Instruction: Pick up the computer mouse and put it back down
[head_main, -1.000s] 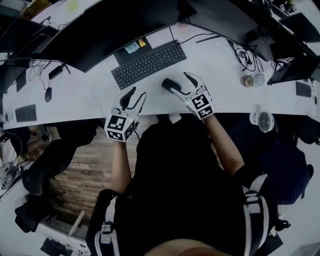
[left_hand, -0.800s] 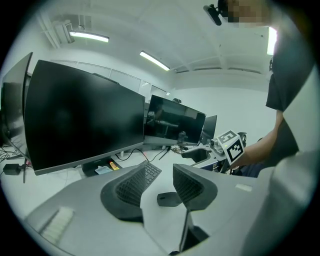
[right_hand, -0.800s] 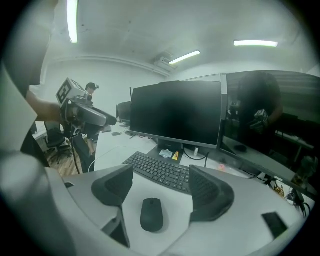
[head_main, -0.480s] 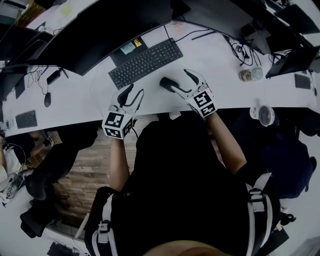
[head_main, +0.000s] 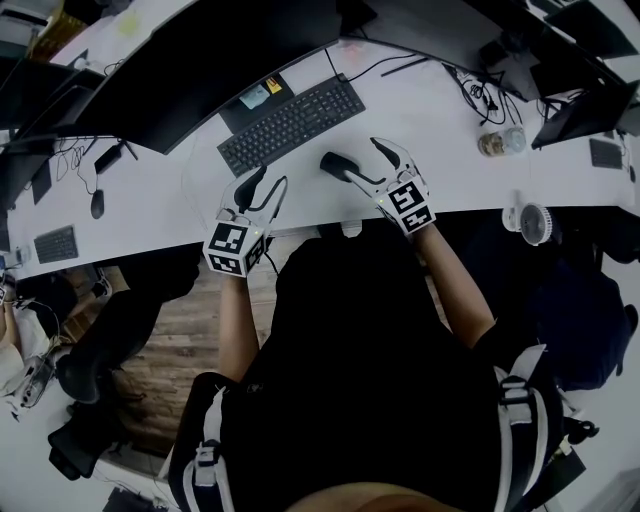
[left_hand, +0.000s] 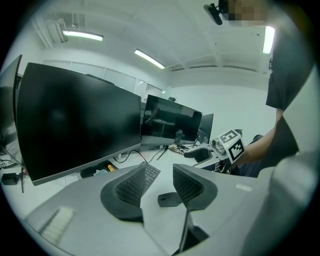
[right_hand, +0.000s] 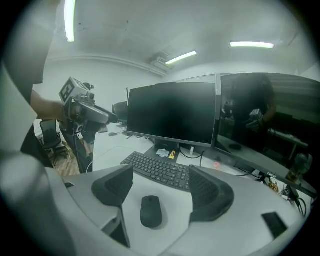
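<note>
A black computer mouse (head_main: 337, 165) lies on the white desk (head_main: 440, 130), just right of the black keyboard (head_main: 292, 125). My right gripper (head_main: 358, 160) is open, with its jaws on either side of the mouse. In the right gripper view the mouse (right_hand: 151, 211) sits flat between the two dark pads of that gripper (right_hand: 161, 175), with a gap on each side. My left gripper (head_main: 272, 180) hangs open and empty over the desk's front edge, left of the mouse. In the left gripper view the mouse (left_hand: 170, 199) shows beyond the jaws of that gripper (left_hand: 159, 175).
A large dark monitor (head_main: 200, 60) stands behind the keyboard. A glass jar (head_main: 500, 142), cables and a small fan (head_main: 533, 222) are at the right. A second mouse (head_main: 95, 203) and a small keyboard (head_main: 55, 243) lie at the far left.
</note>
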